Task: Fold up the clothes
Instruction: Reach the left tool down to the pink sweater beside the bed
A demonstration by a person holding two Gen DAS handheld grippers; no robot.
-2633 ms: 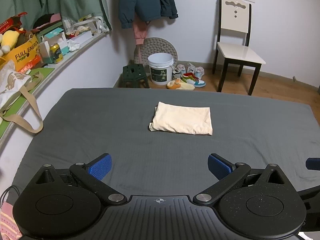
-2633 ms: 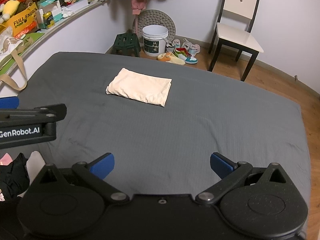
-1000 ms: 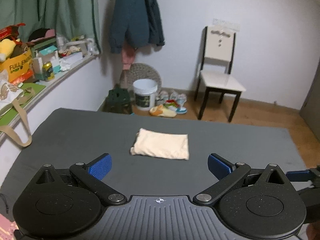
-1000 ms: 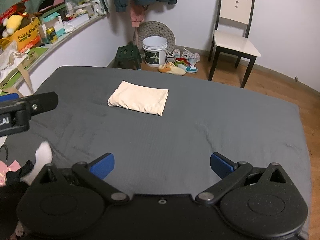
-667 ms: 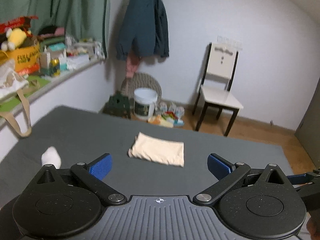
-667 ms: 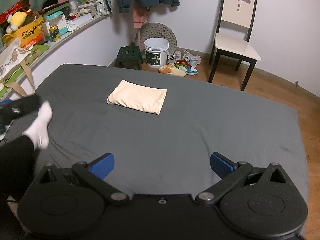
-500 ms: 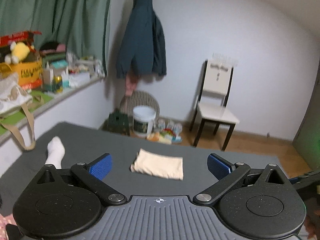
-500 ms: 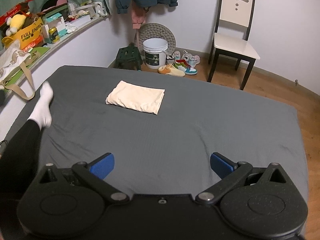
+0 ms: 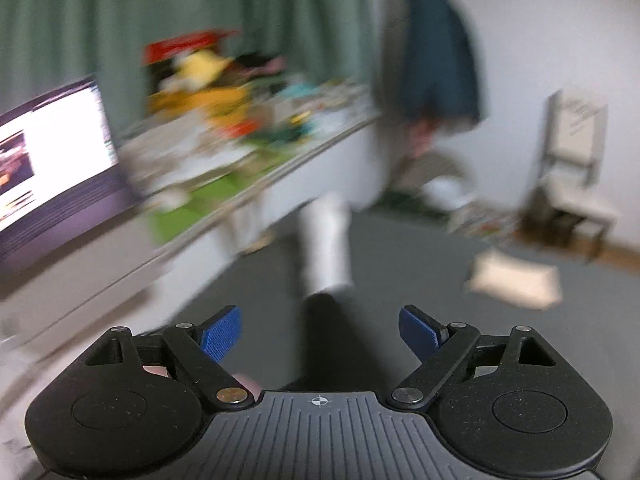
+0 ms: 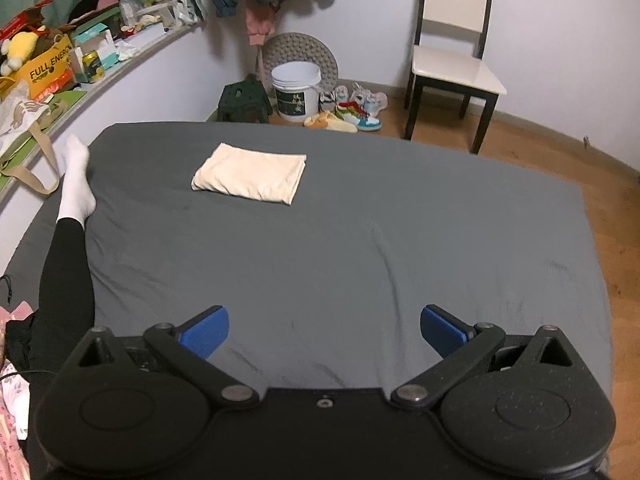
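left wrist view: the picture is badly blurred. the left hand-held gripper point(image 9: 320, 330) is seen with its jaws spread wide and nothing between them. beyond it a leg point(image 9: 326, 344) in black with a white sock point(image 9: 325, 246) is stretched along the bed point(image 9: 420, 276). the folded cloth point(image 9: 516, 280) is made out as a pale patch far off to the right, well apart from the gripper. a lit screen point(image 9: 48, 152) and a cluttered shelf point(image 9: 240, 128) are seen to the left.

right wrist view: the picture is sharp. the right hand-held gripper point(image 10: 324, 334) is likewise held wide open and empty, above bare grey sheet. the cloth point(image 10: 250, 178) is seen lying flat on the far half of the bed point(image 10: 440, 240), folded into a neat rectangle, touched by nothing. the leg point(image 10: 66, 264) is laid along the left edge, its sock point(image 10: 76, 180) near the cloth but apart from it. a chair point(image 10: 452, 52) and bucket point(image 10: 296, 92) are seen past the bed.

the fold on this piece is judged finished, with nothing in hand. a further garment is probably called for next; some pink fabric point(image 10: 12, 400) is glimpsed at the lower left, but what it is cannot be told.
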